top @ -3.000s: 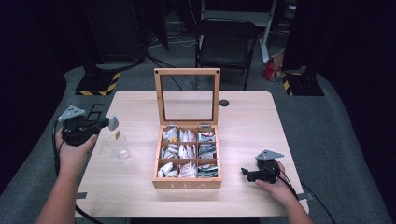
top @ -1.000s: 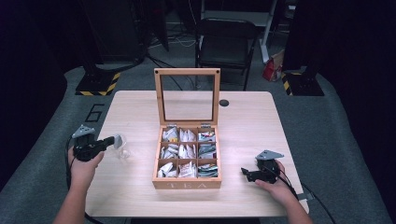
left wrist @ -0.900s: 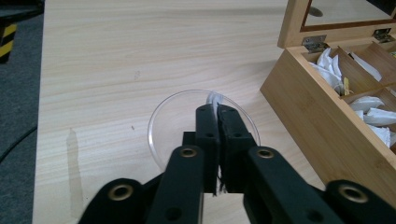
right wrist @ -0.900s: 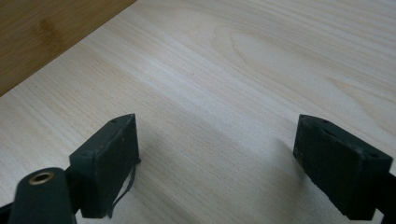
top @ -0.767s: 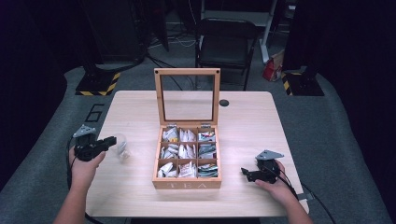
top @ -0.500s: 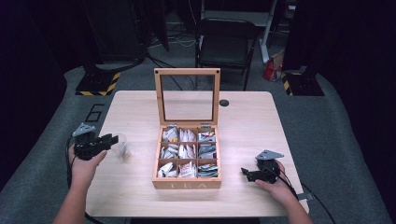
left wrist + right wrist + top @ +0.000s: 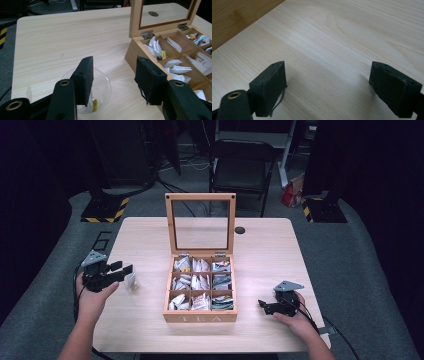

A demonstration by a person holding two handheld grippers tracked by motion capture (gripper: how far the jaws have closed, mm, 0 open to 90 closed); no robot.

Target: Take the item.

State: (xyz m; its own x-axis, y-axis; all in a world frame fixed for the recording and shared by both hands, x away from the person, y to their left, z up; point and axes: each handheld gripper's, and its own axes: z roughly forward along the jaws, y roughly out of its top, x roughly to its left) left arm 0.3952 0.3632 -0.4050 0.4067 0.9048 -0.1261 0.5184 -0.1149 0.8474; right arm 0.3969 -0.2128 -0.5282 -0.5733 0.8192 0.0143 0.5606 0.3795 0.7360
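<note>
The left gripper [image 7: 120, 270] has lifted off the glass cup [image 7: 86, 93] near the counter's [image 7: 260, 245] left edge, fingers just opening, empty; right gripper [image 7: 264, 306] rests wide open, empty.

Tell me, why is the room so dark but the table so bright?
High view: light falls on the table while the surroundings stay nearly black. Left gripper view: the clear glass is faint against the wood, its rim a thin pale line. Right gripper view: the wood is sharp, with soft shadows beside the black jaws.
</note>
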